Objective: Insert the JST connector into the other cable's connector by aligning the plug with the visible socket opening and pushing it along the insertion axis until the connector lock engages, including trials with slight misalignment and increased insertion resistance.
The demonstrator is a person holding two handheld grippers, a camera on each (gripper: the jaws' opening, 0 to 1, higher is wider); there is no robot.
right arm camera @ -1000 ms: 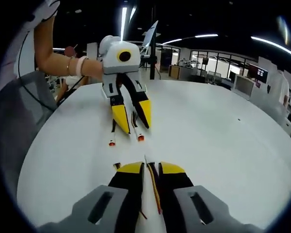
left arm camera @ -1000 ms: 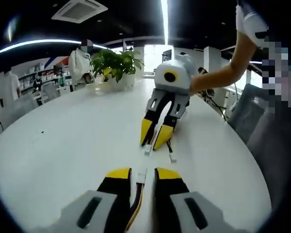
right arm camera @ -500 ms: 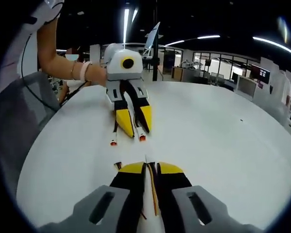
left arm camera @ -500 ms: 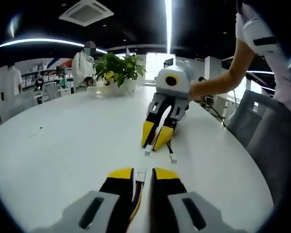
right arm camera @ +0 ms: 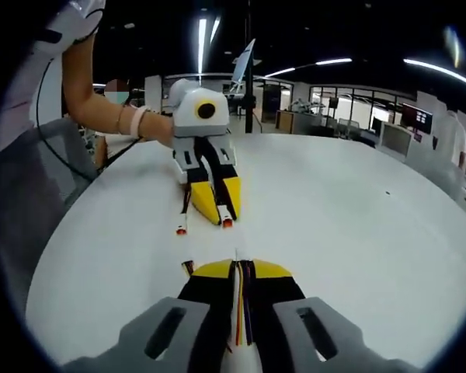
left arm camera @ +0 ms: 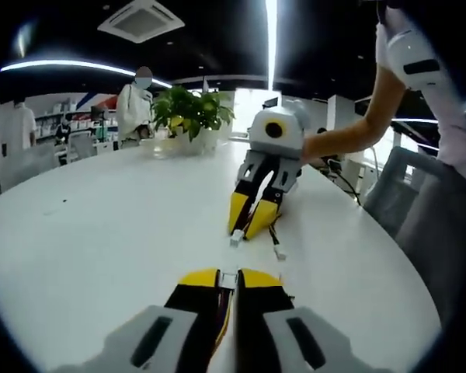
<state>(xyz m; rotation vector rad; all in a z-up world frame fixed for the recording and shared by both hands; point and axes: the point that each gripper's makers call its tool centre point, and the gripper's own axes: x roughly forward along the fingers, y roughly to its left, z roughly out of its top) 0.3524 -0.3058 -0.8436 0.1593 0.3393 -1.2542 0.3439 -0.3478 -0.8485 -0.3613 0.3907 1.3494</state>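
Both tongs are pressed together on their cables, and the two connectors are not yet joined.

In the left gripper view, the left tongs (left arm camera: 229, 278) pinch a cable (left arm camera: 224, 311) whose coloured wires run back between the jaws, with a small white connector (left arm camera: 229, 277) poking out just past the tips. Ahead of them, the right tongs (left arm camera: 248, 223) come in with their yellow jaws closed, and a white connector end (left arm camera: 236, 239) sits at their tips, low against the white surface (left arm camera: 101, 225). A second loose end (left arm camera: 279, 254) lies on the surface just to one side of those tips.

In the right gripper view, the right tongs (right arm camera: 240, 269) grip a bundle of wires (right arm camera: 242, 307), red, yellow and dark, between closed jaws. Across from them the left tongs (right arm camera: 212, 211) are likewise shut, with two red-tipped ends (right arm camera: 226, 222) at and beside their tips.

So the grasping looks done: each tong holds its cable close to the connector, and the two face each other roughly tip to tip. A clear gap of bare surface lies between the connectors. What is left, as I judge it, is the closing of that gap, the fine lining-up of plug with socket opening, and the push until the lock catches. Which end is plug and which is socket is too small to tell.
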